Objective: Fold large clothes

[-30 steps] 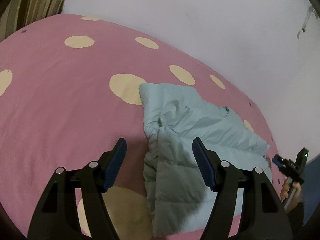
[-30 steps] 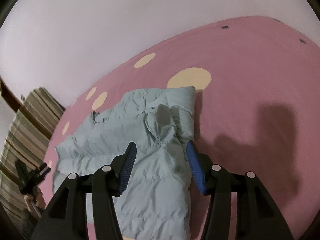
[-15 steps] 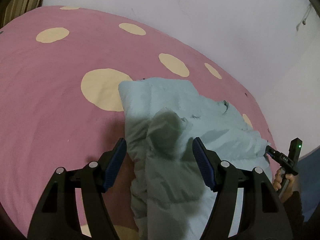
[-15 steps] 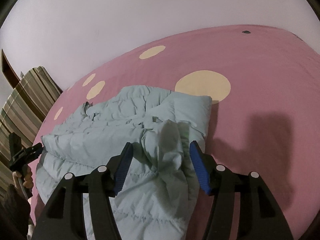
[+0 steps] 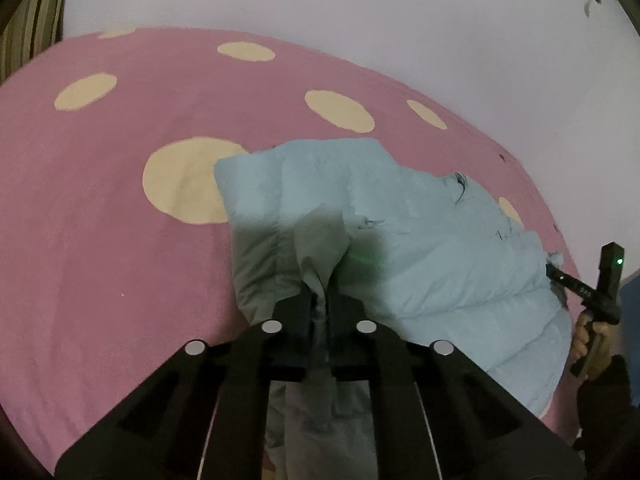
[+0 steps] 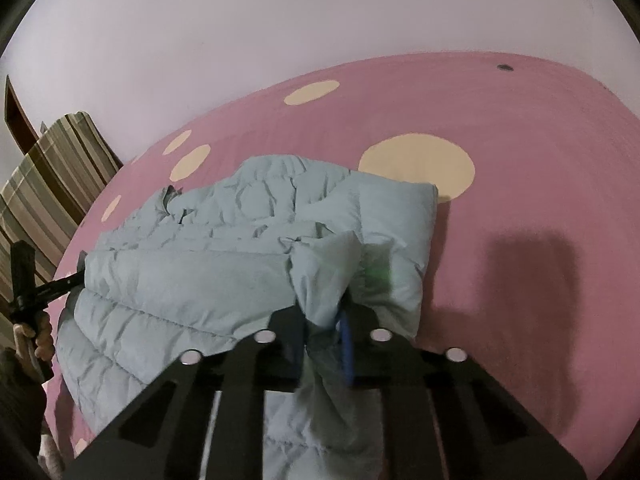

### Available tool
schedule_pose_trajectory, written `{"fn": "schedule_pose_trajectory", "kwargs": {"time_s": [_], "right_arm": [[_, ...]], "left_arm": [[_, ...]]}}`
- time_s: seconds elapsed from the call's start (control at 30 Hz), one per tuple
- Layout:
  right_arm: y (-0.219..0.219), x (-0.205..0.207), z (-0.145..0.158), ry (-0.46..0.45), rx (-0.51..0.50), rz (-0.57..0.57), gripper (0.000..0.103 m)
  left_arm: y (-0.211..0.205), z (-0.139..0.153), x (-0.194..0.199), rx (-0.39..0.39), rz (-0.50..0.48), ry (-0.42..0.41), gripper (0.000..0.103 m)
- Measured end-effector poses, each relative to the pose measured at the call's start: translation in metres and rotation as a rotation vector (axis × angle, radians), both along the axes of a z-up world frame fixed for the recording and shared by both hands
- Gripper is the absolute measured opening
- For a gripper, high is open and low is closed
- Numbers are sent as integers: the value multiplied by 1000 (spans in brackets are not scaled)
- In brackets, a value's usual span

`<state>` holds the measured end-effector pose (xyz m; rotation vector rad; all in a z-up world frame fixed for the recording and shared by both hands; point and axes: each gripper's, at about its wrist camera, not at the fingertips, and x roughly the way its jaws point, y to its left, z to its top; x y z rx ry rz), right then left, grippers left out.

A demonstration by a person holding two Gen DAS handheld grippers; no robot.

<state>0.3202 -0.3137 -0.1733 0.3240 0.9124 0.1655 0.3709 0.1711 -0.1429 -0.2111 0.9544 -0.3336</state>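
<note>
Bedding first: a pink bedsheet with cream polka dots (image 5: 100, 240) carries the pale blue quilted puffer jacket (image 5: 420, 248), partly folded at the bed's near side, its long axis running left to right between both hands. Each black 2-finger gripper, left gripper (image 5: 322, 300) and right gripper (image 6: 324, 320), is clamped on a bunched near edge. Judging by this, a fold is starting; next, both should lift together and carry the edge toward the wall.

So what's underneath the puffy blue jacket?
The puffy blue jacket lies on the pink bedcover with cream spots, and hides the edge of one big spot. Whatever else is beneath it is covered. Both grippers' jaws are shut on its fabric.
</note>
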Motion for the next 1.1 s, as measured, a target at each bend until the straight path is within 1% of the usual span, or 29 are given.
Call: {"fn": "schedule_pose_trajectory", "kwargs": {"time_s": [0.1,0.2,0.3,0.43,0.53,0.6,0.67,0.7,0.77,0.83,0.93,1.1], "right_arm": [[2,-9,11,-32,-25,-9,7],[0,-17,23,-66,-36,-22,6],[-3,-17,39,-104,-34,-38,5],[-5,-3,58,-146,-38,-58,5],[-6,21,68,-167,-44,-79,5],[-7,39,71,-168,-37,-89,5],[-7,62,67,-151,-31,-102,5],[-7,70,64,-140,-30,-106,5],[-6,91,48,-86,-21,-114,5],[-5,104,30,-34,-33,-118,5],[-2,114,2,36,-59,-120,5],[-1,118,-33,109,-72,-130,5]], "left_arm": [[-2,14,-9,18,4,-45,3],[-2,38,-19,24,8,-118,3],[-4,55,-16,34,14,-160,3],[-12,75,0,82,31,-208,3],[-17,85,24,107,64,-228,3],[-21,86,41,140,90,-232,3],[-27,80,62,189,114,-223,2],[-30,72,75,205,128,-201,2],[-33,55,91,229,144,-156,2],[-35,32,105,255,156,-102,2],[-35,3,117,285,167,-41,2],[-34,-21,122,303,180,-4,2]]}}
